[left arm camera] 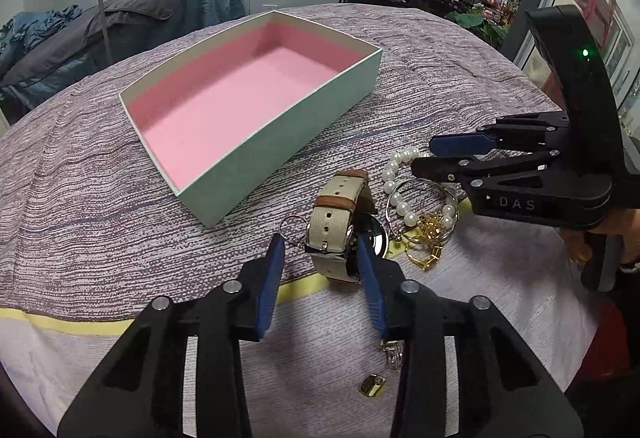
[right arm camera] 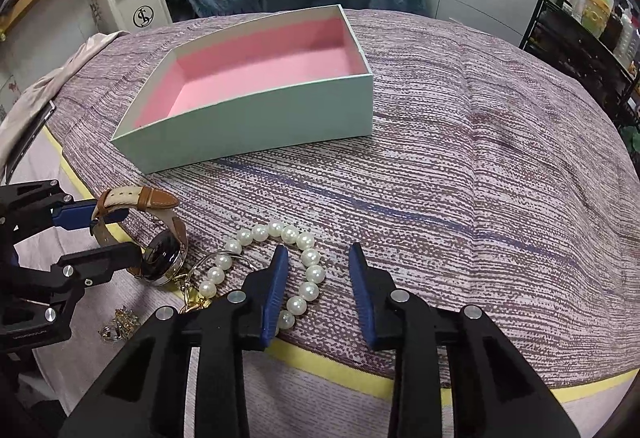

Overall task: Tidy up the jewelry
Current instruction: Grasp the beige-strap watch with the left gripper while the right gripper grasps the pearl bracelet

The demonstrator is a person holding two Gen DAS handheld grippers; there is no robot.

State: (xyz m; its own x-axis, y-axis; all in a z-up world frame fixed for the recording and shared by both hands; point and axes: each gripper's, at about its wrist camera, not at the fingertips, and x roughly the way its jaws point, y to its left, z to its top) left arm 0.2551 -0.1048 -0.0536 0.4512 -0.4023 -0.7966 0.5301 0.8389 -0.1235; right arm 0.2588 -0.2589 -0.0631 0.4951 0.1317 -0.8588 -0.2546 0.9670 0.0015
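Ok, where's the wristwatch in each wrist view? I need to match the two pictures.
Left wrist view: the wristwatch sits lower centre, between the left gripper's open fingers.
Right wrist view: the wristwatch is at the left edge, with the left gripper around it.
Shared landmark: the pink-lined box, beyond the watch in both views.

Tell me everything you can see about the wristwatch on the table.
The wristwatch has a round dark dial in a silvery case and a cream fabric strap trimmed with tan leather. It lies on its side on the striped tablecloth, strap looped upward, in front of the pink-lined box, beside the pearl bracelet. The left gripper is open with its fingers on either side of the watch.
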